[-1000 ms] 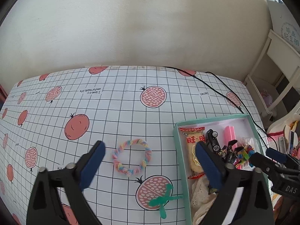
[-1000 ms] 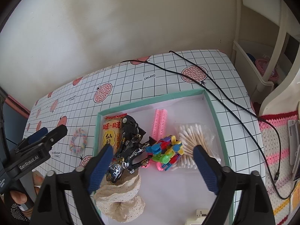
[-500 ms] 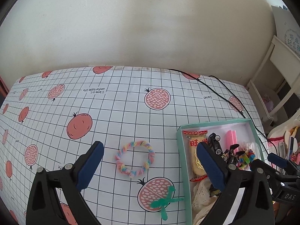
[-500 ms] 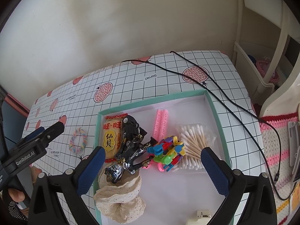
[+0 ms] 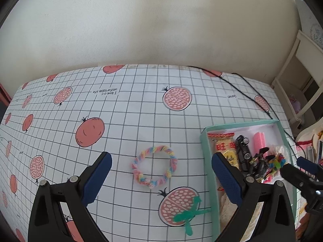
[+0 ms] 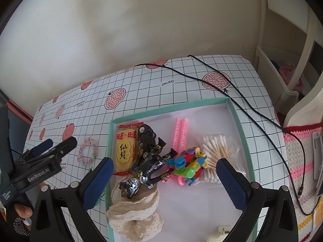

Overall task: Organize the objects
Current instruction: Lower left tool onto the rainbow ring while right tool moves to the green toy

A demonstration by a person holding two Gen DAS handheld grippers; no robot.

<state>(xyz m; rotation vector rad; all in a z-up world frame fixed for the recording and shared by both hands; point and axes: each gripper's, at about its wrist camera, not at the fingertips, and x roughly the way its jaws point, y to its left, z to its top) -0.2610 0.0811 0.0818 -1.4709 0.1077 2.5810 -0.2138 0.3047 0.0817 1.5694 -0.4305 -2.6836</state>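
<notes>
Covering the table, a gridded fruit-print cloth (image 5: pixel 141 109) bore a teal-rimmed box (image 6: pixel 238 121) of small items. Left gripper (image 5: pixel 161 171) and right gripper (image 6: pixel 164 175) both stood spread, empty. A pastel braided ring (image 5: pixel 154 166) lay beside the box.

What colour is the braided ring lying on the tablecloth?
Pastel rainbow: pink, yellow, blue and lilac twisted strands on the braided ring. Clearest in the left wrist view.

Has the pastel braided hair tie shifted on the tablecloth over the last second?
No. The hair tie lies in the same spot beside the printed pomegranate and the teal box; only the left gripper has shifted.
</notes>
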